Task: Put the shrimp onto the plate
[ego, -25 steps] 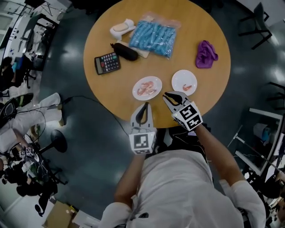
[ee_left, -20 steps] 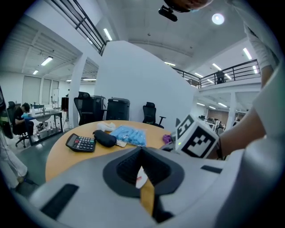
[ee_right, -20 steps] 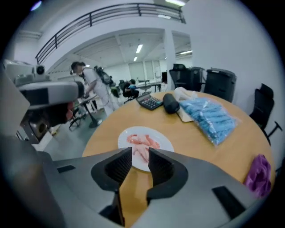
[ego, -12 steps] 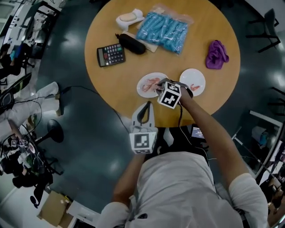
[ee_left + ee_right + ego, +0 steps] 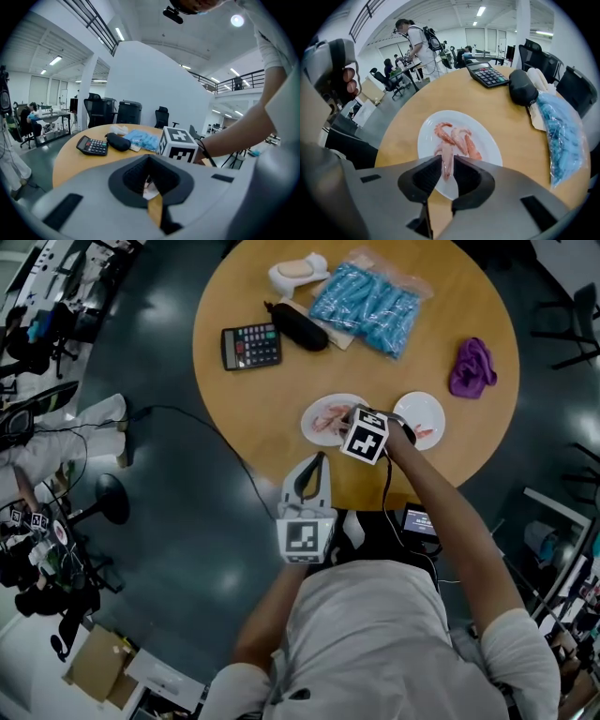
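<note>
Two white plates sit near the round table's front edge. The left plate holds several pink shrimps. The right plate carries one shrimp. My right gripper reaches over the left plate's near side, jaws drawn in on one pale shrimp that still lies on the plate. My left gripper hangs just off the table's front edge, shut and holding nothing.
At the back of the table lie a calculator, a black case, a bag of blue items, a white object and a purple cloth. A cable runs across the dark floor on the left.
My right gripper went from the table's front edge, open, forward and left onto the left plate, and its jaws have narrowed round a shrimp. The left gripper stayed put.
</note>
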`<state>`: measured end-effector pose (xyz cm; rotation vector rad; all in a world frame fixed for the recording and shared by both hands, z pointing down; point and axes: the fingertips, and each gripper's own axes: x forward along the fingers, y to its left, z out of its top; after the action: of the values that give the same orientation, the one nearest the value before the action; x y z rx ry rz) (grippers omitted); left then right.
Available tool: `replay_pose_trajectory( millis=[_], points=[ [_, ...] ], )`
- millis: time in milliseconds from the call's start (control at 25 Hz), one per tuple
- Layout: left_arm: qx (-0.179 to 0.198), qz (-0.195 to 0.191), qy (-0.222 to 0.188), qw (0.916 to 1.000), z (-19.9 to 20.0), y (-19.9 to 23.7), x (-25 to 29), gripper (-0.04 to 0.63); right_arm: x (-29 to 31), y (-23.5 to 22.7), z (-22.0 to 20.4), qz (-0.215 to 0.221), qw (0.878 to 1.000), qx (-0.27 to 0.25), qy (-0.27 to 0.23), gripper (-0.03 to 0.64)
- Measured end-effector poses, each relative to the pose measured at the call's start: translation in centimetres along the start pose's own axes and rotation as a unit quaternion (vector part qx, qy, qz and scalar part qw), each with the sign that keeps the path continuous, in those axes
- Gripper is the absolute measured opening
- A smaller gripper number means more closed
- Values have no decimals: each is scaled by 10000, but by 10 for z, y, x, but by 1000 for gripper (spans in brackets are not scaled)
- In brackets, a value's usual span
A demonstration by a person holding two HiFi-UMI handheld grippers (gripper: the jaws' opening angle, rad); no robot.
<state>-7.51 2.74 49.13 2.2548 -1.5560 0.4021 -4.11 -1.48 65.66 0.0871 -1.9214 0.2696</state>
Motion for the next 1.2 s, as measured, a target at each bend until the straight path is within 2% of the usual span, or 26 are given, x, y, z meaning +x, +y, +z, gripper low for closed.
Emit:
replay_pose_trajectory(
  millis=[320,840,1040,1200],
  points=[
    [-27,-15,31,10000,-2,-1,2,8,-1,1,4,-97,9999,5,-87,52],
    [-23,-104,30,9999,-1,-12,4,8,-36,-4,-5,-530,9968,299,-521,46],
    [70,-224,-14,9997,7,-22,6,8,-78,-11,-31,-1120,9900,435,-740,46],
    [148,-309,-41,9994,13,-33,5,8,-117,-30,-84,-2041,9759,580,-511,48]
  ],
)
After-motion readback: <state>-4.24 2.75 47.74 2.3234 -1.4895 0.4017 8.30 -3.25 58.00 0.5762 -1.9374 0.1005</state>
